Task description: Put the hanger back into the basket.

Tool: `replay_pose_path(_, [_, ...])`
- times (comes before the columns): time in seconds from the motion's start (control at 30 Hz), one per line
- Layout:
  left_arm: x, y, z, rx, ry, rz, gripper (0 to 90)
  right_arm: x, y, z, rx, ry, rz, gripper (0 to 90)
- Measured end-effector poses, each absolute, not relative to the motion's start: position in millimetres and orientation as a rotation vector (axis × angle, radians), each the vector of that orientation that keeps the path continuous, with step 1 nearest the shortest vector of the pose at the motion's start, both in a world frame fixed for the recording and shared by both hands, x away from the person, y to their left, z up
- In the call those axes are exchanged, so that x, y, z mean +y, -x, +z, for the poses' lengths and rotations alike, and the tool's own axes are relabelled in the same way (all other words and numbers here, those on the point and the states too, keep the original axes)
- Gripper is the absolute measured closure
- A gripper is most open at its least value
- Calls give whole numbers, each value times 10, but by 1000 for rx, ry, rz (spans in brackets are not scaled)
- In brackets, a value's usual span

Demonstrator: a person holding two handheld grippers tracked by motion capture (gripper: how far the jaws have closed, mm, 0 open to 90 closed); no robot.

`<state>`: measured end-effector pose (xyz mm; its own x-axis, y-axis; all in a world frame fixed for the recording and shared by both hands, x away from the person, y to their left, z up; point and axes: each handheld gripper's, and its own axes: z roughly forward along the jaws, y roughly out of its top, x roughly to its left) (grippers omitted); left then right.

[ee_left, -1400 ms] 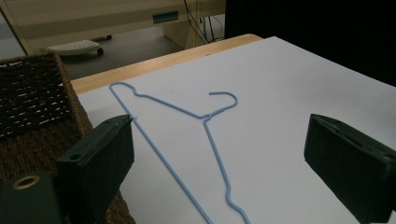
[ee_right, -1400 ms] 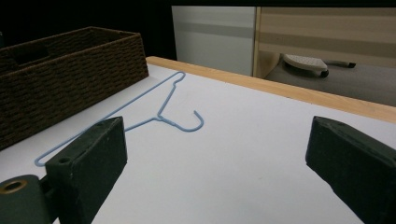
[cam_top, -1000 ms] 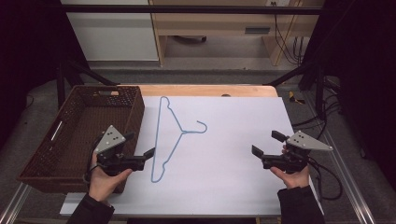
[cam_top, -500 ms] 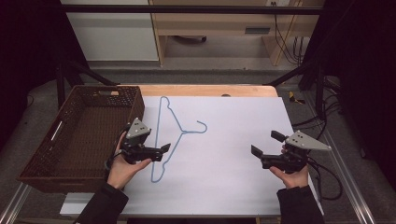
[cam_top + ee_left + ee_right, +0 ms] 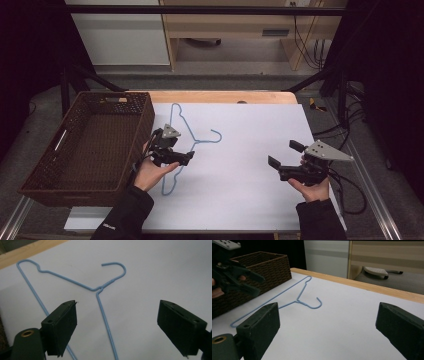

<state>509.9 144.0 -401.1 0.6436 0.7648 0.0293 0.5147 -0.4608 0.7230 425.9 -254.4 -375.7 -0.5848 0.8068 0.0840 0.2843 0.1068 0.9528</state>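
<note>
So my left gripper (image 5: pixel 186 158) is over the blue wire hanger (image 5: pixel 181 145) near the tabletop's left edge, jaws wide but just been closing a bit, hanger's arm between them, untouched. Right gripper (image 5: pixel 283 159) has open, empty jaws near the right edge.

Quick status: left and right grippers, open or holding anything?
Left gripper: open, jaws just closing slightly, straddling the blue hanger wire, not gripping.
Right gripper: open, holding nothing.
</note>
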Motion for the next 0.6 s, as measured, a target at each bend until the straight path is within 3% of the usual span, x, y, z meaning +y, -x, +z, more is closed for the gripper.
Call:
replay_pose_path(0.37, [1332, -5303, -4281, 1050, -2226, 419, 265, -2524, -4270, -3769, 1938, -1064, 1483, 59])
replay_pose_path(0.6, [1286, -5384, -4435, 1065, -2271, 405, 394, -2527, -4270, -3768, 1938, -1064, 1484, 59])
